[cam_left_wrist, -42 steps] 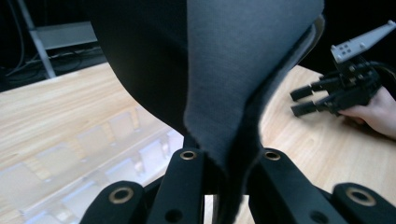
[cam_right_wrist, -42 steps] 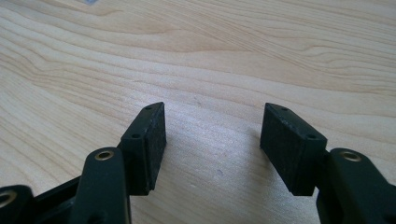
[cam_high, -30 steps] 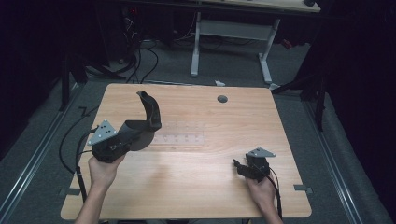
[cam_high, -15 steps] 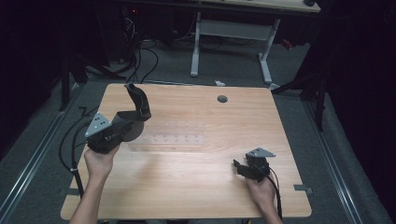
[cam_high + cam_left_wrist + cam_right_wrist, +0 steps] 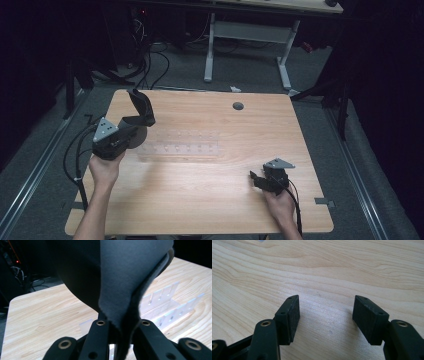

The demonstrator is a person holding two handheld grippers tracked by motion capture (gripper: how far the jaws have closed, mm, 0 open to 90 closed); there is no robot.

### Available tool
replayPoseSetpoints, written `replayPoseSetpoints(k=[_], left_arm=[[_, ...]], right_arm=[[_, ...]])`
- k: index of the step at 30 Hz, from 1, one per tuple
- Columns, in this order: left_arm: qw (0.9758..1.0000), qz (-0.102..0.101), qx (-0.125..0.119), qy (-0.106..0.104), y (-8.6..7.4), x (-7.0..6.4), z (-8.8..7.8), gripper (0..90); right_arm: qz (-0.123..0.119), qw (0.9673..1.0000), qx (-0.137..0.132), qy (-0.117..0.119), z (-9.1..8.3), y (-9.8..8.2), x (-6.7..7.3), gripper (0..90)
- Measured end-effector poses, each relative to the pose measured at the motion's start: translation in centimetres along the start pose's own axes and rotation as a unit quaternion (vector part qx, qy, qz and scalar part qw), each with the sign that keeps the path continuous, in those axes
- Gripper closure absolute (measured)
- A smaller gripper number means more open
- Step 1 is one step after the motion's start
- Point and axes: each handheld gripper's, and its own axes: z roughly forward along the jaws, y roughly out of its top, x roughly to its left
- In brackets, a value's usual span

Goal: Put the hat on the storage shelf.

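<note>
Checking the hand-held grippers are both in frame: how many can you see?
2. The left hand-held gripper is at the table's left edge, shut on dark cloth; the right hand-held gripper is open, low near the front right.

Clear plastic rack (image 5: 179, 146) blocks table (image 5: 210, 195) centre, just beside left claw (image 5: 131, 131); bare wood around right claw (image 5: 254, 179).

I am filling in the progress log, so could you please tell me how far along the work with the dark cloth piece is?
Done: the left gripper is shut on the dark cloth piece and holds it raised off the wooden table. In hand: the piece hangs at the left end of the clear plastic rack. Left: it is not set down anywhere, and where it goes cannot be told. The right gripper rests open and empty on the table.
</note>
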Motion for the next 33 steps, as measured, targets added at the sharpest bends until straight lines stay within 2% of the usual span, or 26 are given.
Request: replayPoseSetpoints(k=[12,18,26,33], left_arm=[[0.9999,0.000,0.006,0.011,-0.4,0.8,0.8,85.8],[0.9997,0.007,0.012,0.018,-0.9,0.8,1.3,85.7],[0.9996,0.003,0.014,0.023,-1.1,0.7,1.7,85.7],[0.9993,0.004,0.022,0.031,-2.3,0.9,2.1,85.6]], right_arm=[[0.000,1.0000,0.000,0.000,0.0,0.0,0.0,39.0],[0.000,1.0000,0.000,0.000,0.0,0.0,0.0,39.0],[0.000,1.0000,0.000,0.000,0.0,0.0,0.0,39.0],[0.000,1.0000,0.000,0.000,0.0,0.0,0.0,39.0]])
